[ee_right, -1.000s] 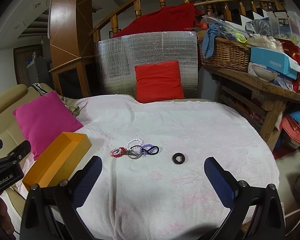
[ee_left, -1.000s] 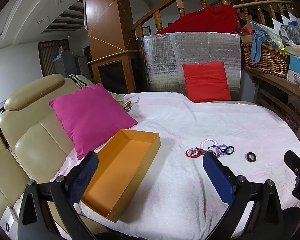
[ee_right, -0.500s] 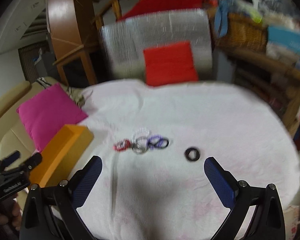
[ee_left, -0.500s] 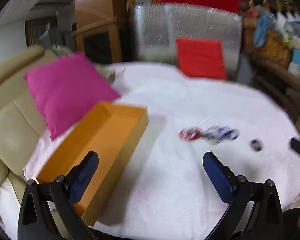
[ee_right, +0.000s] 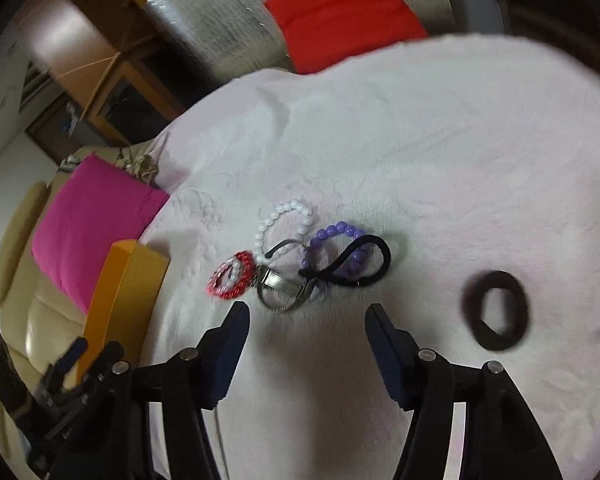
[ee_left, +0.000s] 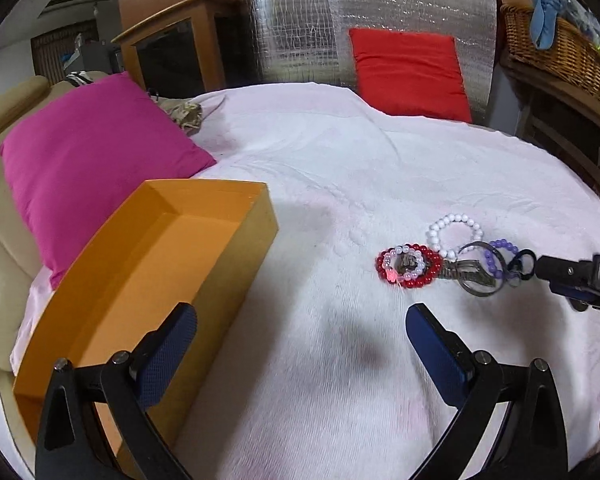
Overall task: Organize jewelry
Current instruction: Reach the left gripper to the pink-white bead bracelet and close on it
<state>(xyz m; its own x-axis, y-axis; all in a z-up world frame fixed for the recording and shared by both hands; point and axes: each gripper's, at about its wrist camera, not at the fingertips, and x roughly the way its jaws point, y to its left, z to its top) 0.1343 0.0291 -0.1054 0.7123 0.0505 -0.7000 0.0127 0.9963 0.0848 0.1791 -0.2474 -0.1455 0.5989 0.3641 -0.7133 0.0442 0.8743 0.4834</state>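
Observation:
A small heap of jewelry lies on the white cloth: a red bead bracelet (ee_left: pixel 409 266) (ee_right: pixel 231 276), a white bead bracelet (ee_left: pixel 454 231) (ee_right: pixel 286 216), a purple bead bracelet (ee_right: pixel 336 236), a metal ring (ee_right: pixel 284 294) and a black hair tie (ee_right: pixel 348 268). A dark round hair tie (ee_right: pixel 498 310) lies apart to the right. An open orange box (ee_left: pixel 148 280) sits at the left. My left gripper (ee_left: pixel 300 332) is open between box and heap, holding nothing. My right gripper (ee_right: pixel 306 318) hangs just short of the heap, its jaws closing with nothing between them.
A pink cushion (ee_left: pixel 88 156) leans on the beige sofa (ee_left: pixel 4 236) behind the box. A red cushion (ee_left: pixel 410 72) stands against a silver foil panel (ee_left: pixel 340 20) at the back. A wicker basket (ee_left: pixel 556 48) sits on a wooden shelf at the right.
Both grippers have dropped forward toward the cloth. The right one has rolled, come up close to the heap, and its jaws have narrowed. The left one now sits beside the box.

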